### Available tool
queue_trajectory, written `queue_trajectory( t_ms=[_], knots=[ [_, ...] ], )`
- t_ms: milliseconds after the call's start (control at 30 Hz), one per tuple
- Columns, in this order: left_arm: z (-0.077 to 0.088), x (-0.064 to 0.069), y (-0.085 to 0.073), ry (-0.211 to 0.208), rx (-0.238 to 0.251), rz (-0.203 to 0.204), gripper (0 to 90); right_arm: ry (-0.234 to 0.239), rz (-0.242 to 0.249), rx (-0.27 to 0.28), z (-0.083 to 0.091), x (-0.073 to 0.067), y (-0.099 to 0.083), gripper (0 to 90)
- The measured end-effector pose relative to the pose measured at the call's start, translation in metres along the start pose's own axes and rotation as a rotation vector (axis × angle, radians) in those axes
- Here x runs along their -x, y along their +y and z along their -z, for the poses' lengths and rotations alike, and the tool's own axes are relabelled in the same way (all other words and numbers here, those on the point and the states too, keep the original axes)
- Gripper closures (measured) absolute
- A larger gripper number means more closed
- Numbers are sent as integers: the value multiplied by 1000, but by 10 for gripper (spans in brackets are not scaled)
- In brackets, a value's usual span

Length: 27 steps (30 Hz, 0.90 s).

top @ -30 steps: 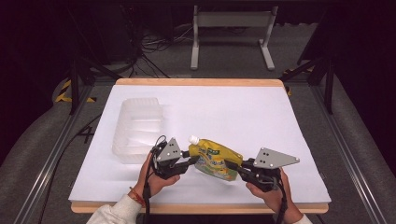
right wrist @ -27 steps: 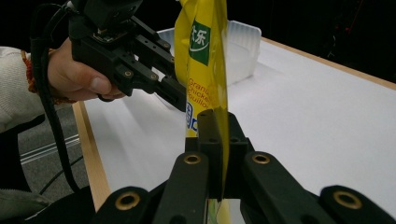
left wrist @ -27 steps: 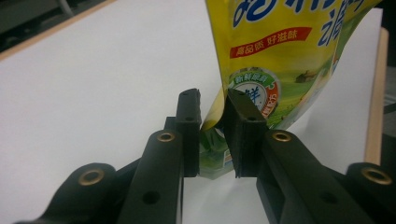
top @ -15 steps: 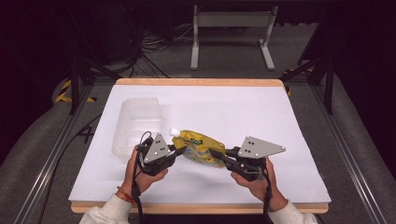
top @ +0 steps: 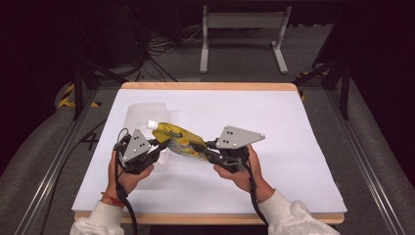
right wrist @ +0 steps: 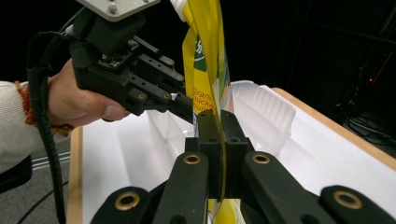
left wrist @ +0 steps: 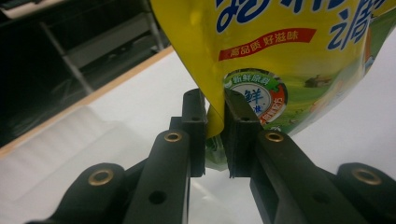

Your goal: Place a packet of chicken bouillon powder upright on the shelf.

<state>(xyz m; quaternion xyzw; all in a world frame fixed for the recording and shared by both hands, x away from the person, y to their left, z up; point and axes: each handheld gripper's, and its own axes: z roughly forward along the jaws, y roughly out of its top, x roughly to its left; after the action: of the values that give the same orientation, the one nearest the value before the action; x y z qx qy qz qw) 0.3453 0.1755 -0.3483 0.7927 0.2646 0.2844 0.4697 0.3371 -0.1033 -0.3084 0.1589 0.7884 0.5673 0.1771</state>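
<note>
**A:** Pouch [top: 179,141] status? Looks airborne, both grippers pinching it: left gripper [top: 155,147] jaws pressed on one edge, right gripper [top: 204,150] clamped on the other.

**B:** Yep, pickup's done. Guessing the clear tray [top: 142,117] just left and far of it is the target, so placing is left. Table [top: 293,147] has loads of free white space on the right; near edge is close to the hands.

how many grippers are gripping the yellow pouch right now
2. The left gripper pinches the yellow pouch near its capped end; the right gripper clamps its opposite edge.
</note>
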Motion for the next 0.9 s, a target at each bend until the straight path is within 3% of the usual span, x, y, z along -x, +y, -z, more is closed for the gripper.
queue_trajectory(
  t_ms=[333, 433, 567, 900],
  knots=[
    [17, -26, -13, 107, -8, 46, 803, 51, -5, 4, -45, 2, 16, 899],
    [22, -32, -19, 150, -24, 50, 804, 86, 4, -16, -64, 0, 20, 897],
    [25, -38, -24, 161, -21, 76, 804, 92, 11, -23, -73, -3, 22, 896],
    [36, -57, -44, 204, -32, 155, 803, 149, -28, -15, -108, 1, 21, 895]
  ],
)
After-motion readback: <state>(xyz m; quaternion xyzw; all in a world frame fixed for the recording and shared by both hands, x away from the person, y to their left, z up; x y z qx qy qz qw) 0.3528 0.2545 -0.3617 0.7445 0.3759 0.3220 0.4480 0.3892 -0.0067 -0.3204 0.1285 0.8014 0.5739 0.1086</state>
